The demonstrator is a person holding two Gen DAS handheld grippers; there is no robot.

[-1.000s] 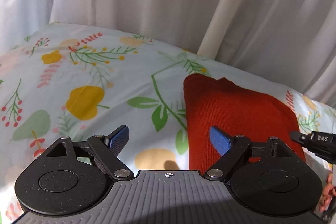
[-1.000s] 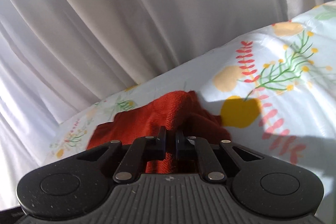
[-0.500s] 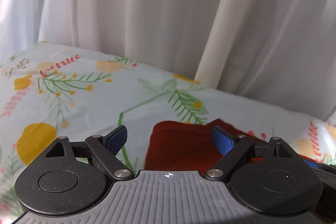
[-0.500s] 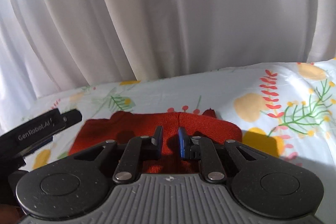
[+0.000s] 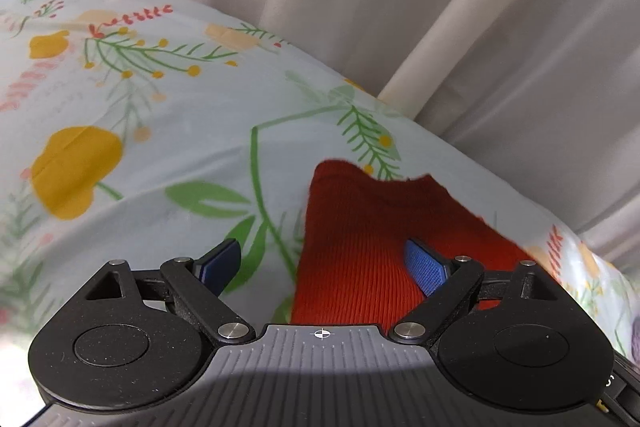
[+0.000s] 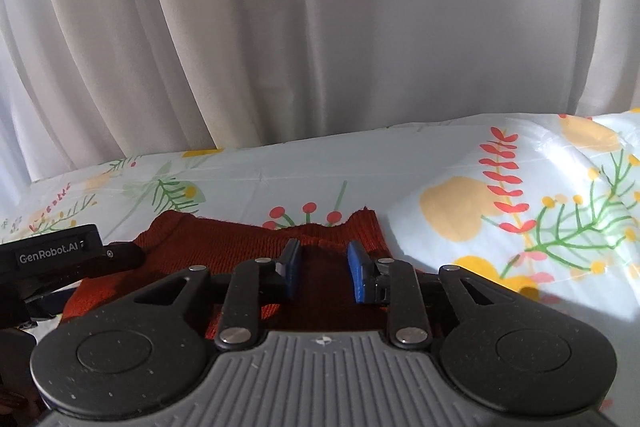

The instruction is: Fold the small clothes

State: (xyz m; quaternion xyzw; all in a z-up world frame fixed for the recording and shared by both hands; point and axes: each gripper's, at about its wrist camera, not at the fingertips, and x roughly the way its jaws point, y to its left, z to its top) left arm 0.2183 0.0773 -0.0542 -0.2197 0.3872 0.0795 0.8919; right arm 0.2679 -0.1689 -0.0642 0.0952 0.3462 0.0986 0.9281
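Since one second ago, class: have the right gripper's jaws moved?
Yes. The right gripper opened, releasing the rust-red ribbed knit garment.

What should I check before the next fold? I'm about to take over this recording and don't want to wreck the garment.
1. Right gripper released: ok, jaws apart, nothing pinched.
2. Left gripper ready to grasp: ok, jaws wide open over the cloth's left edge.
3. Red knit garment lying flat on the floral sheet: ok in the visible part; its near end is hidden behind the grippers.
4. Far edge even: not ok, it dips between two raised corners in the right wrist view.
5. Fold finished: cannot tell.
6. Grippers clear of each other: ok, the left one sits apart at the garment's left side.
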